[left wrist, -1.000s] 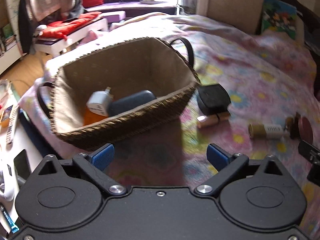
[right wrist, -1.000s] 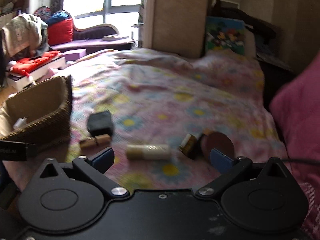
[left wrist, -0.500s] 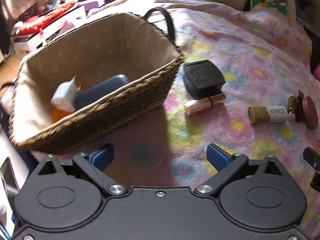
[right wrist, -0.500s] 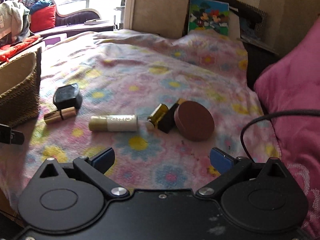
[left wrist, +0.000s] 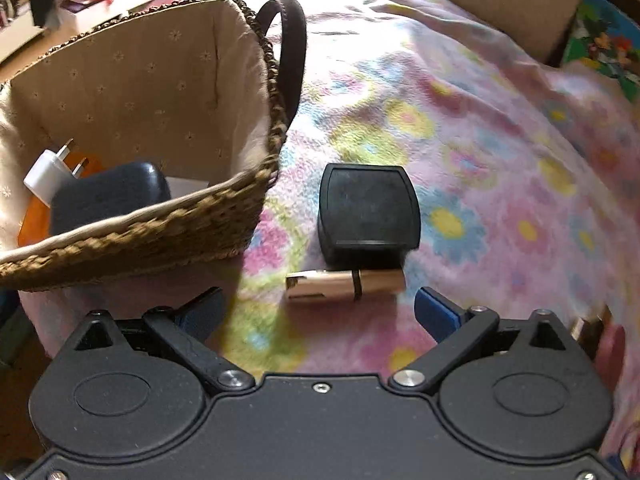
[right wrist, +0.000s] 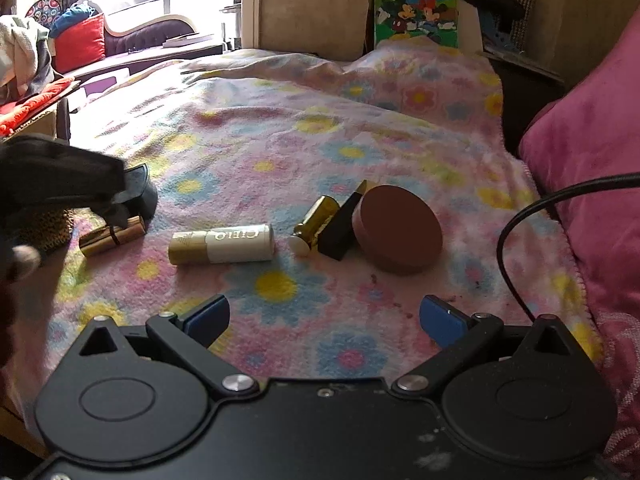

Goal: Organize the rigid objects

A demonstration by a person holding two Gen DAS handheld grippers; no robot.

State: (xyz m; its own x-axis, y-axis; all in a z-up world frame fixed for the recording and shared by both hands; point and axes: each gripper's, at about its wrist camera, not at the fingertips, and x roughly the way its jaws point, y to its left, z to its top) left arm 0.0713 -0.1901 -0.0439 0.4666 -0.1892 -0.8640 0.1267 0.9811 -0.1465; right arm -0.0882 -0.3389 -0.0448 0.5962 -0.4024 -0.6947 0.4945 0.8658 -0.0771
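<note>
On the flowered blanket (left wrist: pixel 500 168), I see the gold lipstick (left wrist: pixel 344 285) lying crosswise, its long axis left-right, touching the black case (left wrist: pixel 368 208) beside the basket (left wrist: pixel 168 224). My left gripper (left wrist: pixel 320 308) hangs just before it, jaws spread; my right gripper (right wrist: pixel 324 320) is spread too.

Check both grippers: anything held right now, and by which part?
Nothing is held. The left gripper is open just short of the gold lipstick tube; the right gripper is open over bare blanket.

one basket (left wrist: pixel 160 232), six cosmetics on blanket (right wrist: pixel 320 140)
</note>
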